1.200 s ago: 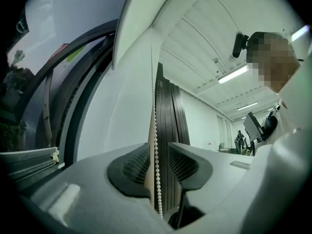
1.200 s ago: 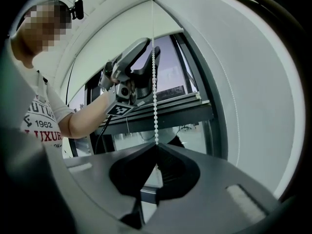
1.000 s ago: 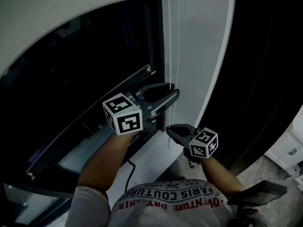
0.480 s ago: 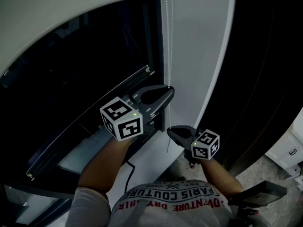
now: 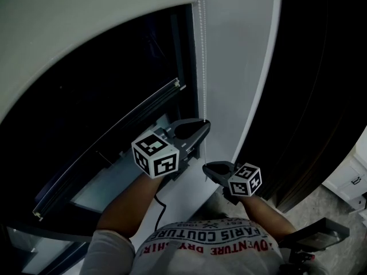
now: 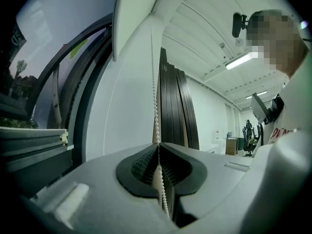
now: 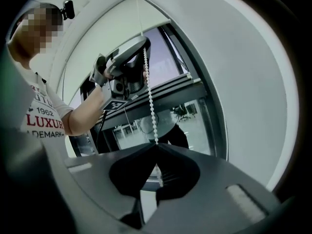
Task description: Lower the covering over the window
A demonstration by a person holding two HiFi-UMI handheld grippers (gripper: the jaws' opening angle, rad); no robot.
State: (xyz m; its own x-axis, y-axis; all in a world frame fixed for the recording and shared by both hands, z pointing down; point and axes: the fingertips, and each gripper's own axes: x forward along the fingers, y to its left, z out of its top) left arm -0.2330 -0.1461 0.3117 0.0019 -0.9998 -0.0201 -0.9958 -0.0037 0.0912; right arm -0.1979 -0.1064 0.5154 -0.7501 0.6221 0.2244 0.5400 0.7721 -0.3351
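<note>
**Head view with both gripper views.** The roller blind (image 5: 86, 16) covered only the upper part of the window (image 5: 114, 113), its lower edge high on the dark glass. The bead chain (image 5: 201, 56) hung straight down beside the right side of the frame. The left gripper (image 5: 202, 123) had just been closing and pinched the chain between its ribbed pads (image 6: 140, 162). The right gripper (image 5: 207, 167), just below it, was clamped on the same strand (a short end dangled beneath). Judged handling: the chain was light, thin and limp, and its beads gave the pads purchase against slipping. The blind's fabric looked soft and was better left untouched. Hold was best taken on the chain, with straight downward pulls.
</note>
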